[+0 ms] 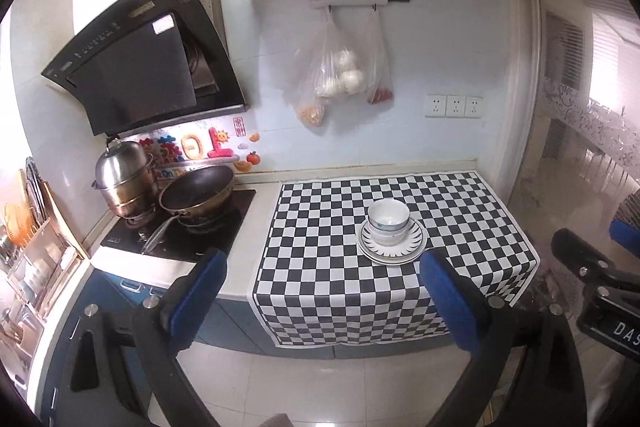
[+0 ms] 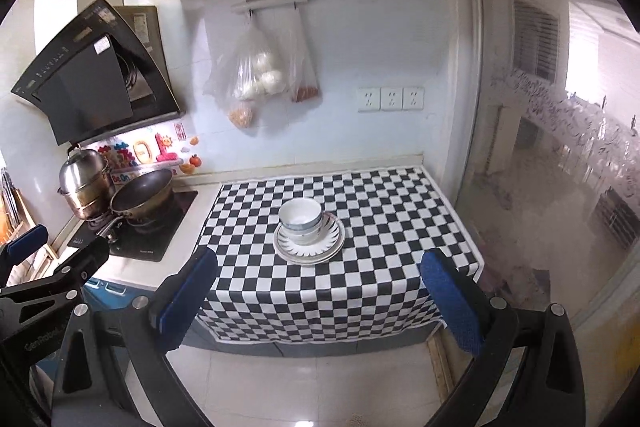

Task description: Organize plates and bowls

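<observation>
White bowls (image 1: pixel 389 221) with a blue band are nested and stand on stacked white plates (image 1: pixel 412 245) with a dark ray pattern, on the black-and-white checkered cloth (image 1: pixel 320 227). The same bowls (image 2: pixel 301 219) and plates (image 2: pixel 332 245) show in the right wrist view. My left gripper (image 1: pixel 324 287) is open and empty, held back from the counter's front edge. My right gripper (image 2: pixel 320 287) is open and empty too, also back from the counter. Each gripper shows at the edge of the other's view.
A stove (image 1: pixel 180 227) with a dark wok (image 1: pixel 198 189) and a steel steamer pot (image 1: pixel 124 179) lies to the left. A range hood (image 1: pixel 148 55) hangs above it. Plastic bags of food (image 1: pixel 340 71) hang on the wall. A glass door (image 2: pixel 560 167) bounds the right side.
</observation>
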Motion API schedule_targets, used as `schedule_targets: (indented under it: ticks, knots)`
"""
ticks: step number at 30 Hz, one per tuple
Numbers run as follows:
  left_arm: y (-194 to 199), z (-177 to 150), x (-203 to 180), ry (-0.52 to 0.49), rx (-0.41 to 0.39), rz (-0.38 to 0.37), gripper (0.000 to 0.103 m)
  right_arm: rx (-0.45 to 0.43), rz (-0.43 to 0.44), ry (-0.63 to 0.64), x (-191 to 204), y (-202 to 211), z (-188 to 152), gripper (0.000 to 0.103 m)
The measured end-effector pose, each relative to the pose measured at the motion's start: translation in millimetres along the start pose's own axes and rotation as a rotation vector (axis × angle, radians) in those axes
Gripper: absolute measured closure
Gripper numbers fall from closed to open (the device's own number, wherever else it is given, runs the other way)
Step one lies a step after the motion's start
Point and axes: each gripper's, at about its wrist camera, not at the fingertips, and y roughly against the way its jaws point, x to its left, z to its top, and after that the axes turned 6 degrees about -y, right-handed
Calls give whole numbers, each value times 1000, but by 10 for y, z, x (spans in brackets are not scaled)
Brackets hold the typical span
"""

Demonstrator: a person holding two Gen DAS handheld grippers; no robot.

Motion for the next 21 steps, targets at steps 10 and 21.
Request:
schedule_targets:
  ticks: [10,21]
  knots:
    - [378,-113,-156,18,-10,40,4,-4,32,19,-207,406,-94,0]
    - [470,-137,-332,38,-6,25,4,20,11,40,-412,417,-111,0]
